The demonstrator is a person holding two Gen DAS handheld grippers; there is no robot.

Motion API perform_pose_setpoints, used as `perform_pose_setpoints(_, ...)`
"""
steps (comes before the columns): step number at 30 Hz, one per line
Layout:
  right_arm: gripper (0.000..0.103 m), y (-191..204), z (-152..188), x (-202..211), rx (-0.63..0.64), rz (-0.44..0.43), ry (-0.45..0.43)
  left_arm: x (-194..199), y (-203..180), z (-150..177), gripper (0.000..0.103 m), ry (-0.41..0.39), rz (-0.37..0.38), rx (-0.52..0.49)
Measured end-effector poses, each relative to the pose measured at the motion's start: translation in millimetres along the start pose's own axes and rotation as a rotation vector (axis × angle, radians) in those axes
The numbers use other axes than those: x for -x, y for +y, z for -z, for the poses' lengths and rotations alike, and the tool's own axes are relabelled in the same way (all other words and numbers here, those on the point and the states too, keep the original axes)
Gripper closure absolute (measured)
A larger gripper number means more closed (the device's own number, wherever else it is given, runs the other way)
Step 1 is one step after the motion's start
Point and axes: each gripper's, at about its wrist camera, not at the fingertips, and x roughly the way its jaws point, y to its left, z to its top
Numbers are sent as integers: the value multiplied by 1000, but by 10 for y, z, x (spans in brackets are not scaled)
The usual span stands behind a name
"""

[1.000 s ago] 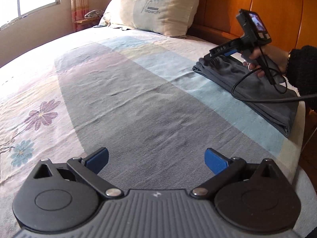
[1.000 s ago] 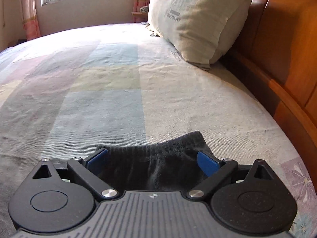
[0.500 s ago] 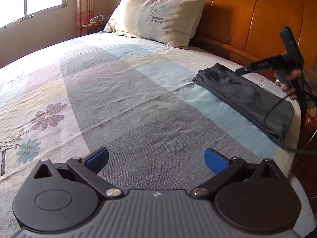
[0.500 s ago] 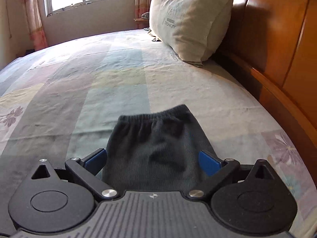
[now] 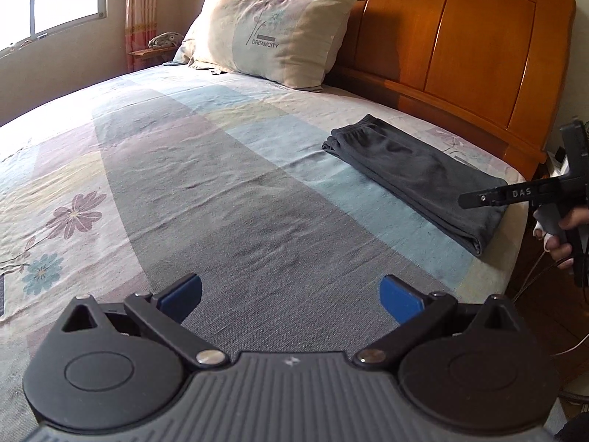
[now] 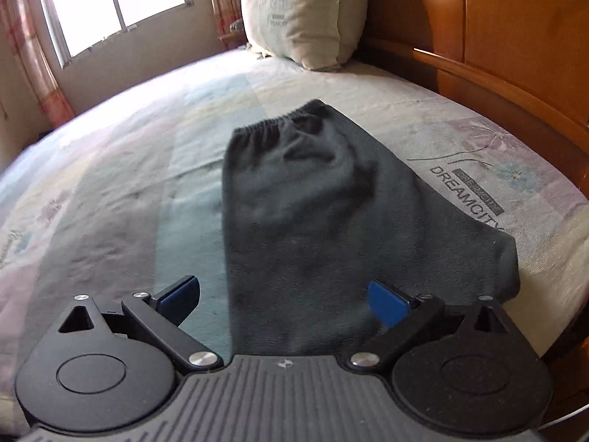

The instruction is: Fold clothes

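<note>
Bedsheet (image 5: pixel 228 199) carries folded dark pants (image 5: pixel 416 173) (waistband toward pillow (image 5: pixel 268 33)); both grippers' jaws gape wide, holding nothing.

From the left hand-held gripper (image 5: pixel 291 296) we look low across the bed (image 5: pixel 221 191) toward the headboard (image 5: pixel 460 48). From the right hand-held gripper (image 6: pixel 283 300) we look along the bed toward the window (image 6: pixel 117 3), close above dark folded trousers (image 6: pixel 313 202). Both views share trousers, pillow (image 5: pixel 272 37) and bed.

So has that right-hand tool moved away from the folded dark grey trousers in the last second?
Yes. In the left view, the right tool has pulled back off the folded dark grey trousers toward the bed's near edge, away from the cream pillow.
</note>
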Motion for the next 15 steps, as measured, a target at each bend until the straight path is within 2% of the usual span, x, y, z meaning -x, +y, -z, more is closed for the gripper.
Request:
perform_pose_setpoints(2,1,44,65,21,-3,-16,6,5,-19,9,1,9,2,1)
perform_pose_setpoints(5,1,61,218,-60,24,24,55,10,-83,1,1,12,-5,-19)
perform_pose_setpoints(11,1,84,162,171,-19,-46,-6,27,-209,-20,1,9,-23,-57)
perform_pose_setpoints(15,1,160,196,24,-12,-69,54,33,-277,-32,1,6,-25,-72)
